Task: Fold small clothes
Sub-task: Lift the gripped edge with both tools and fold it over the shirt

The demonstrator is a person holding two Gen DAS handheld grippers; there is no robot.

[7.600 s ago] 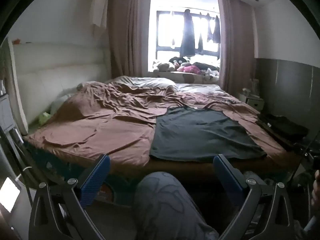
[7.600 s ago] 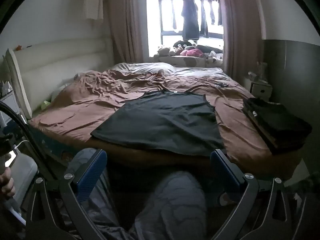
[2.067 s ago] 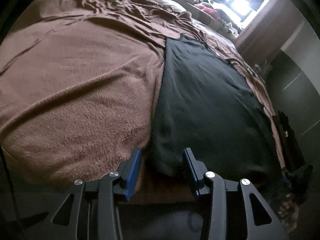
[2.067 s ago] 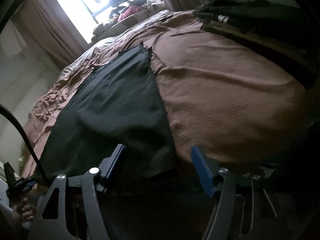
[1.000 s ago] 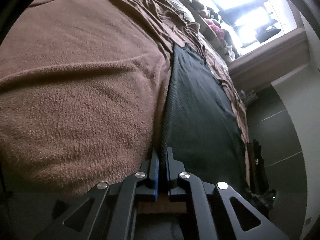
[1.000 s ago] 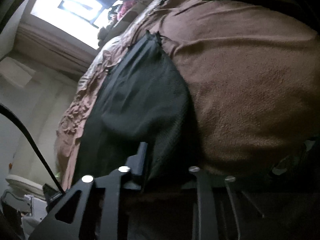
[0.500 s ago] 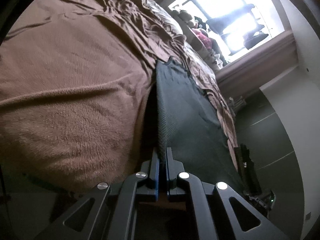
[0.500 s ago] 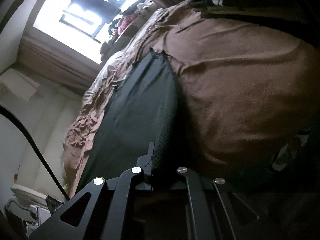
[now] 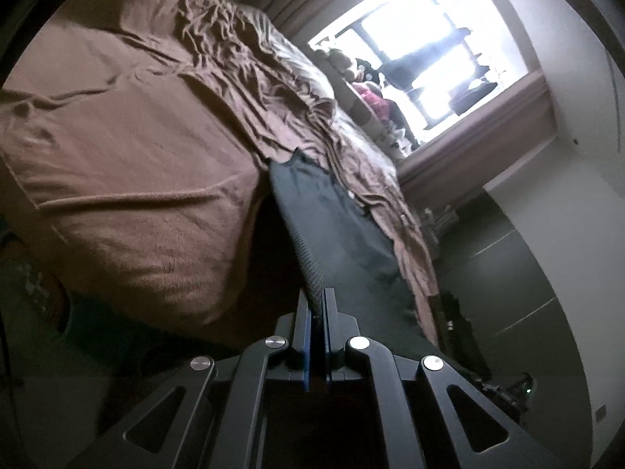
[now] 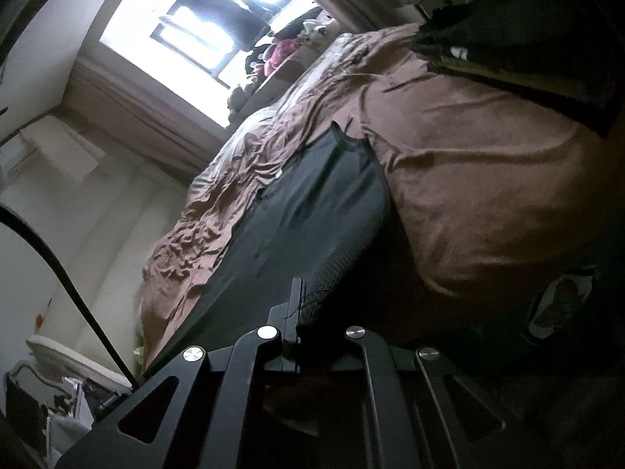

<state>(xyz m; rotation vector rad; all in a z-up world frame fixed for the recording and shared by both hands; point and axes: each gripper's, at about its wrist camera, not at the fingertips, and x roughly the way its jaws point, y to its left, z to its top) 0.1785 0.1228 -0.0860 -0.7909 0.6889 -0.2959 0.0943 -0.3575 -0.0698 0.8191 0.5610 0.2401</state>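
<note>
A dark grey sleeveless top (image 9: 336,226) lies on the brown blanket (image 9: 129,164) of a bed, its hem toward me. My left gripper (image 9: 317,293) is shut on the hem's left corner and holds it raised off the bed edge. My right gripper (image 10: 308,293) is shut on the hem's right corner of the same top (image 10: 312,199), also raised. The cloth stretches from both grippers up to its neckline, which still rests on the blanket (image 10: 468,179).
A stack of folded dark clothes (image 10: 527,39) sits on the bed's right side. Crumpled blanket folds (image 9: 234,39) lie toward the headboard (image 10: 97,234). A window (image 9: 422,47) with hanging clothes and soft toys is at the far end.
Both grippers closed on the hem corners about a second ago and have since lifted them, so the near part of the top has come up off the blanket.
</note>
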